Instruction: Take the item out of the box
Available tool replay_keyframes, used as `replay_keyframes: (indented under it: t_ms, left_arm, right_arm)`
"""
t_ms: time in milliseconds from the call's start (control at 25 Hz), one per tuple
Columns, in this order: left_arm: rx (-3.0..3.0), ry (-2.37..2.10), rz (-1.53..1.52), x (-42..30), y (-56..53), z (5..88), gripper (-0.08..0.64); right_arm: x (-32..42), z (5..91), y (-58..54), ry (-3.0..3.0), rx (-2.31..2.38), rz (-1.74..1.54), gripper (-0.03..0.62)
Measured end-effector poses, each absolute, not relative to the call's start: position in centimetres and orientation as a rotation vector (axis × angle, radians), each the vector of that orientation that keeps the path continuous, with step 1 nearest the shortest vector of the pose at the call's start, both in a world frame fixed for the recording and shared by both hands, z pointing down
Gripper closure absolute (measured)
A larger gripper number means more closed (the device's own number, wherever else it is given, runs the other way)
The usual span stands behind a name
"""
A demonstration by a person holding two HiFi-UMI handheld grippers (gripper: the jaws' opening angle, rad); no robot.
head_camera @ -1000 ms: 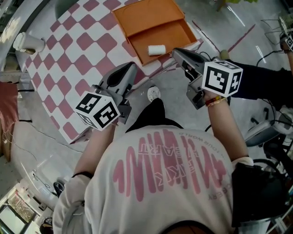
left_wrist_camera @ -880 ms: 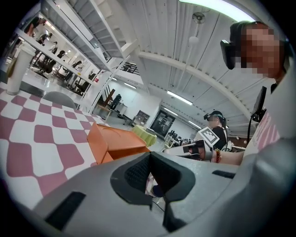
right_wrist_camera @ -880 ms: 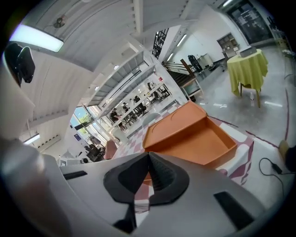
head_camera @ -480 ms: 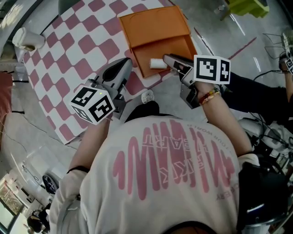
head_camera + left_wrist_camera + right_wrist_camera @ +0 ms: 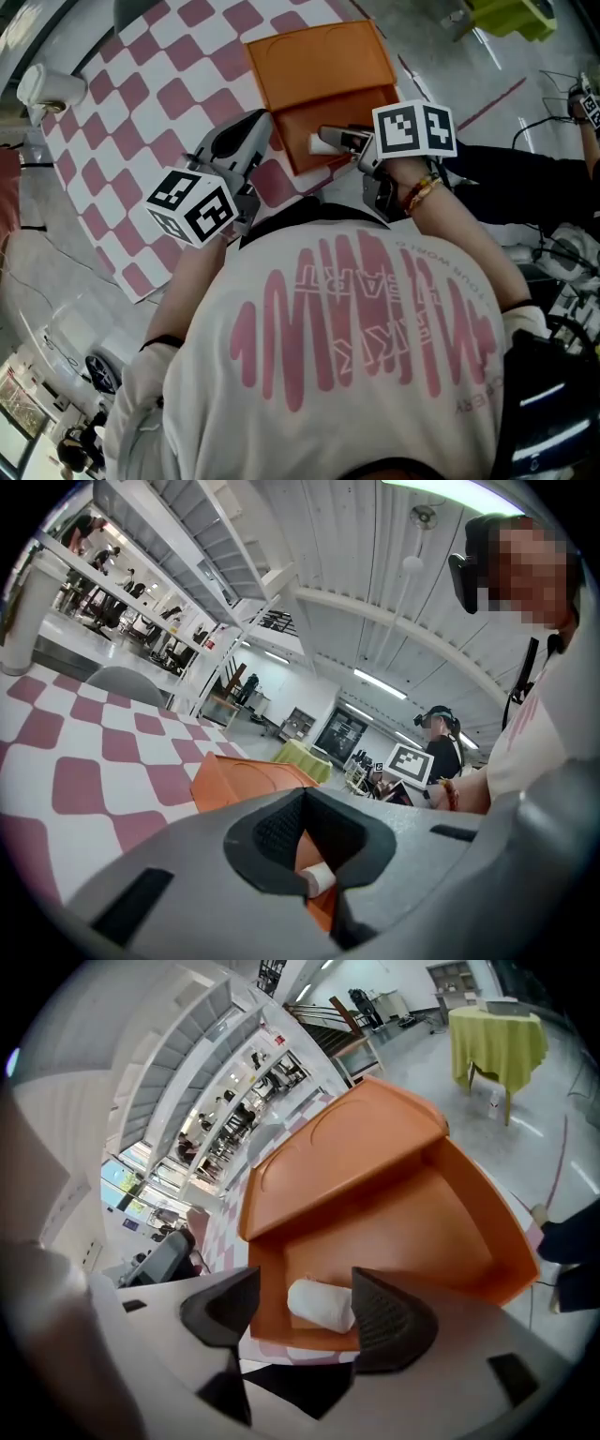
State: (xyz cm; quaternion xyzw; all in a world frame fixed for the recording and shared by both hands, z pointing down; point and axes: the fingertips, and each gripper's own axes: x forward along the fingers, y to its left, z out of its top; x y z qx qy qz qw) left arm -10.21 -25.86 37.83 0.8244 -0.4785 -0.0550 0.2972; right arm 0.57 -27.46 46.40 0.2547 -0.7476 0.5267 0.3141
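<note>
A white roll (image 5: 319, 1305) is shown lying in the orange box (image 5: 403, 1241) on the counter (image 5: 141, 112), between the just-opened, parted jaws of the right hand-held gripper (image 5: 302, 1312). The left hand-held gripper (image 5: 314, 874) is held with its jaws together.

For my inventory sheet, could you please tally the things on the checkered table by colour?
Orange: 1 (open box)
White: 2 (roll in the box, cylinder at the far left)
Total: 3
</note>
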Motion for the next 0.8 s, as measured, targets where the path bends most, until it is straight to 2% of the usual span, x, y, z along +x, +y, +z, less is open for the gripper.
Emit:
replay_keyframes:
  t_ms: [520,800]
  left_arm:
    - [2.201,-1.296,-0.174,-11.3,-24.5,37.5,0.554]
    - [2.204,-1.301,-0.181,-11.0,-23.7,37.2,0.554]
  right_arm:
    - [-1.0,49.4,-27.0,-1.739,0.748,1.268,0.255]
    - [-1.4,49.5,-26.6,-1.717,0.735,1.216,0.249]
